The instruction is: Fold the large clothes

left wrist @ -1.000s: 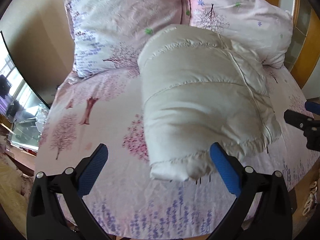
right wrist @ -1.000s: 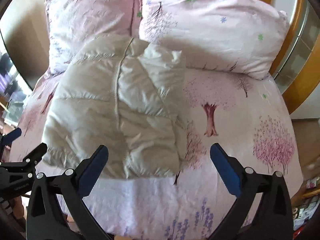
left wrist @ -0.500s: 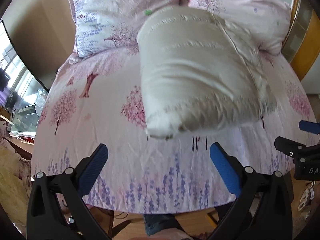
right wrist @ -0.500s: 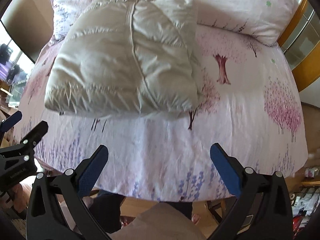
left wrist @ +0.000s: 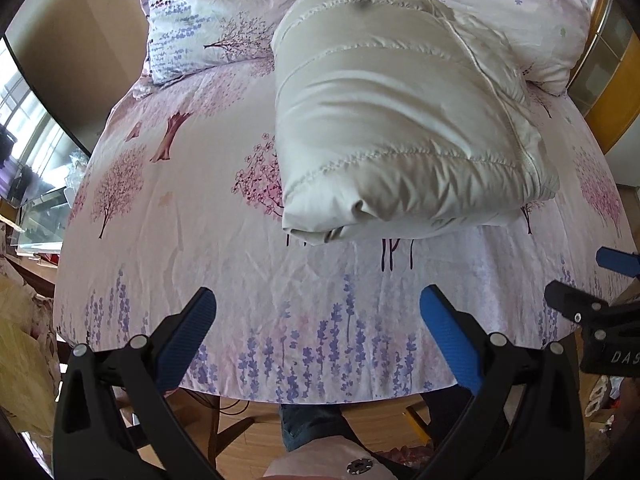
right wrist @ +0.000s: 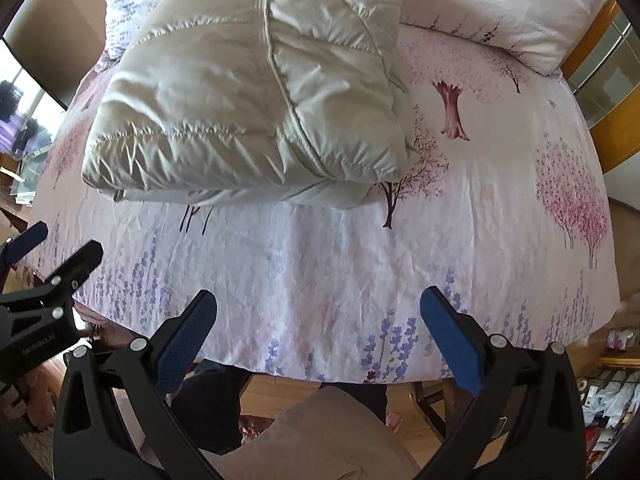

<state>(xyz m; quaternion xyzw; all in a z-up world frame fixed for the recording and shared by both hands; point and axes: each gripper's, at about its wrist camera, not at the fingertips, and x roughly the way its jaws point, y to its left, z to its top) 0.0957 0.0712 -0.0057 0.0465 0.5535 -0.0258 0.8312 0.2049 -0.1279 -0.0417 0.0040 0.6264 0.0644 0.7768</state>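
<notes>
- Tongs first: the left gripper has its blue-padded fingers spread wide with nothing between them, poised over the near hem of the bed.
- Beside it, the right gripper is likewise wide open and carries nothing; its blue pads frame only bare sheet. Each tool shows at the edge of the other's view, so the two sit side by side, apart from the garment.
- Neither tool touches cloth, which suggests the fold is judged done and the person is standing back from the work.
- Just past the fingers, the floral bedsheet drapes over the mattress edge, printed with pink trees and purple lavender; it serves as the flat folding surface.
- Farther out lies the white quilted puffer jacket, folded into a thick rectangular bundle in the middle of the bed. In the right wrist view its layers stack at the near edge, with a corded seam running across the top.
- The bundle's far end rests close to two matching pillows; whether it leans on them cannot be told from this angle.
- The padding looks springy, so the bundle may puff open unless pressed down.
- Below the bed edge, the person's legs and a wooden floor appear.
</notes>
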